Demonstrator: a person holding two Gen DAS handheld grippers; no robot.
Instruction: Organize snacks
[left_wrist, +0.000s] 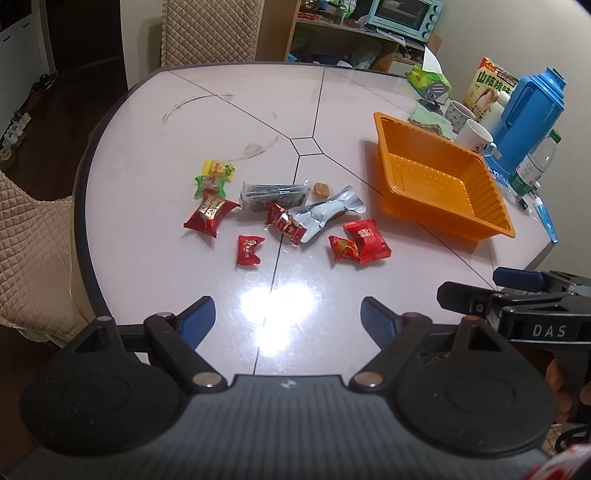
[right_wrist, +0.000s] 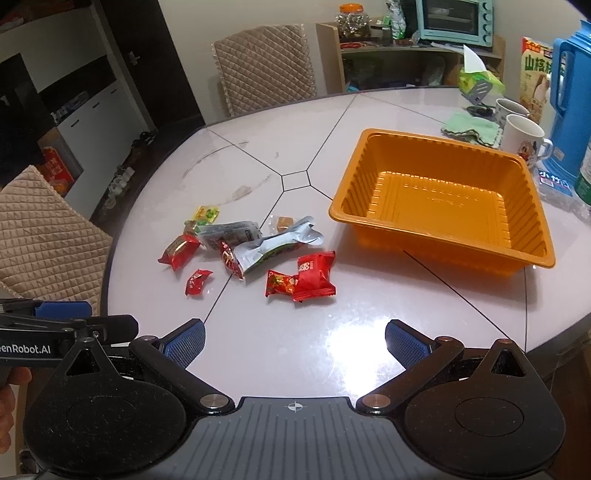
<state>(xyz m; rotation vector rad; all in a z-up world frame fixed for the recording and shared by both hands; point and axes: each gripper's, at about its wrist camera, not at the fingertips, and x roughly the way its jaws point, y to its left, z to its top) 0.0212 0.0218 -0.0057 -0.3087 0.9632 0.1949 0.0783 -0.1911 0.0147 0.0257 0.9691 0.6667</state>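
Note:
Several wrapped snacks lie scattered mid-table: red packets (left_wrist: 367, 240) (right_wrist: 314, 276), a silver foil pouch (left_wrist: 325, 212) (right_wrist: 275, 246), a grey packet (left_wrist: 275, 195), a yellow candy (left_wrist: 218, 170) and a brown sweet (left_wrist: 320, 189). An orange plastic tray (left_wrist: 443, 181) (right_wrist: 443, 201) stands to their right with nothing in it. My left gripper (left_wrist: 288, 321) hovers open over the near table edge, short of the snacks. My right gripper (right_wrist: 295, 341) is also open, near the front edge, holding nothing. Each gripper shows at the edge of the other's view.
The white round table (left_wrist: 229, 122) carries mugs (right_wrist: 522, 138), a blue thermos (left_wrist: 528, 122), a water bottle (left_wrist: 535, 164), a green cloth (right_wrist: 471, 127) and a carton (left_wrist: 487, 86) at the far right. Quilted chairs (right_wrist: 264, 66) stand at the back and left.

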